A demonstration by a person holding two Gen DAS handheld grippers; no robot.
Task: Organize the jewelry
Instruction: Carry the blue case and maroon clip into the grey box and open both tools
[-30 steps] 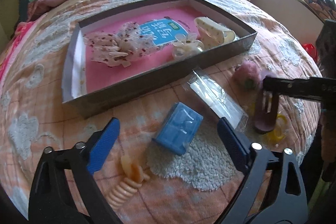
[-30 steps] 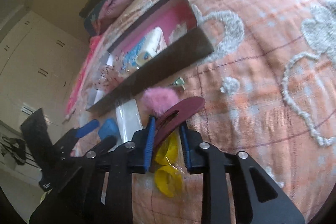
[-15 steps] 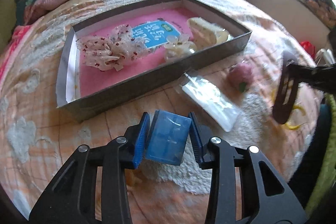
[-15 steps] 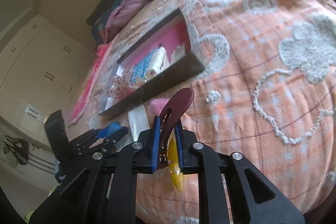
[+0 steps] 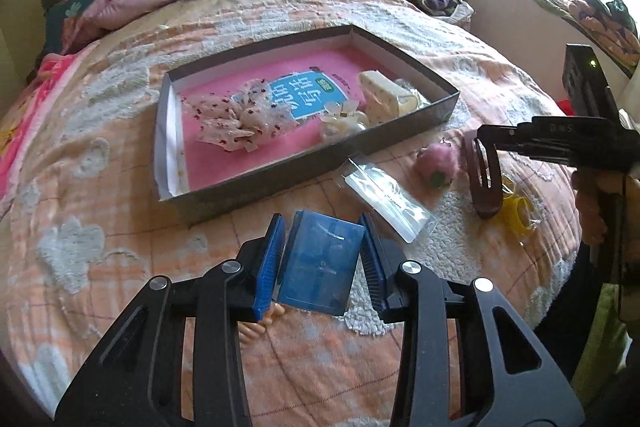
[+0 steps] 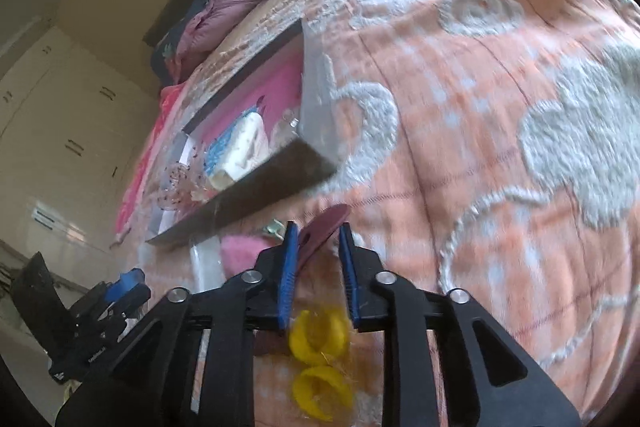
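Observation:
My left gripper is shut on a small blue plastic box, held above the bedspread in front of the dark tray with the pink bottom. The tray holds a spotted fabric bow, a white flower piece and a cream item. My right gripper has its jaws parted a little around a maroon hair clip, which leans against the left pad; it also shows in the left wrist view. Yellow rings in a bag lie below it.
A clear plastic packet and a pink fuzzy ball lie on the orange bedspread right of the tray. A coiled peach hair tie lies under the left gripper. Pillows and clothes pile at the bed's far end.
My left gripper closed on the blue box and lifted it off the bed. My right gripper's jaws have widened around the maroon clip, which hangs lower, near the yellow rings.

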